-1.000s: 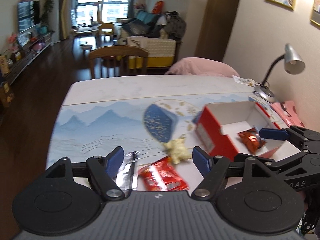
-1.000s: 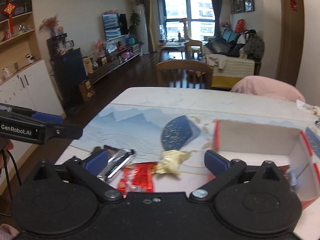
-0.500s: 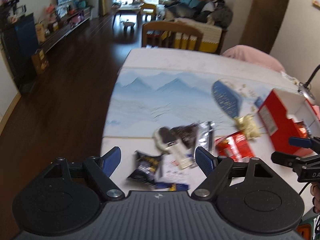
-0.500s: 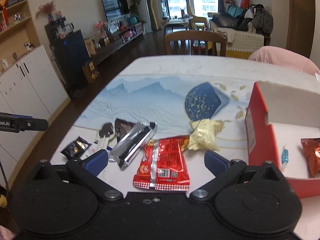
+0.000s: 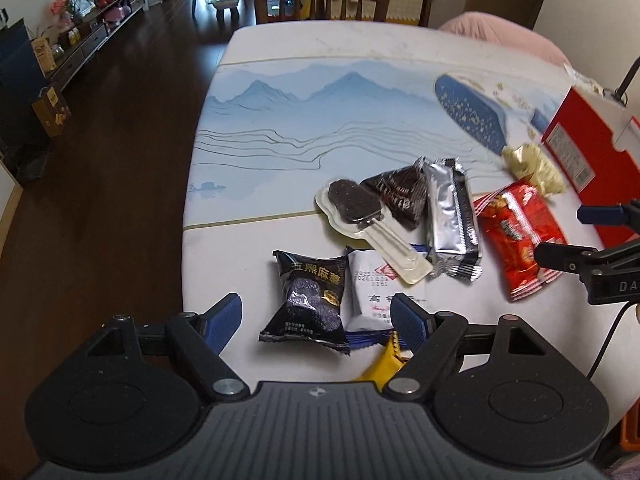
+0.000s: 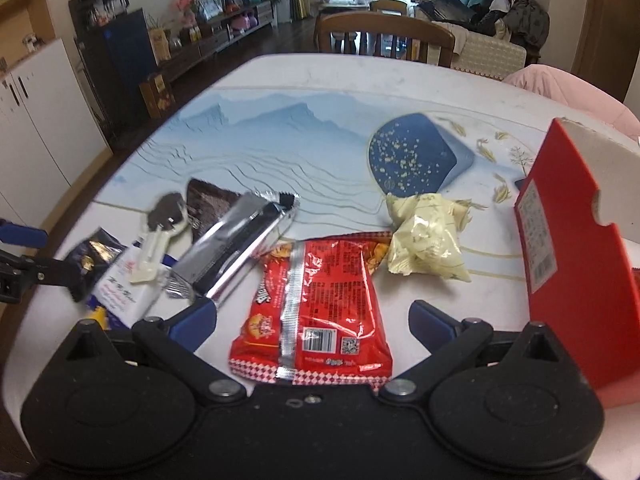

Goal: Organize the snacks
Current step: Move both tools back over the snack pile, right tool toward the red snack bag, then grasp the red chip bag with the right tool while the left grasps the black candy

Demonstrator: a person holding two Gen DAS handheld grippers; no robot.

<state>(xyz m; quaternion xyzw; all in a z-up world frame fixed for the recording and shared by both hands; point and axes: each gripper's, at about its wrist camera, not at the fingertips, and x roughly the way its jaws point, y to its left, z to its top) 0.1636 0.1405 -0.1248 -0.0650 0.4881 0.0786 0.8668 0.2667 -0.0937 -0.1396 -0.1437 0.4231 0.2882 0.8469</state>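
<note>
Black sesame packet shows clearly from left; both hand-held grippers gape empty.

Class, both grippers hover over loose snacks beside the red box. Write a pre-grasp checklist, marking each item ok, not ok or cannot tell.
1. Left gripper open, holding nothing: ok.
2. Right gripper open, holding nothing: ok.
3. Black sesame packet between the left fingers: ok.
4. Red snack bag between the right fingers: ok.
5. Red box free of obstruction on its near side: ok.
6. Room inside the box: cannot tell.
</note>
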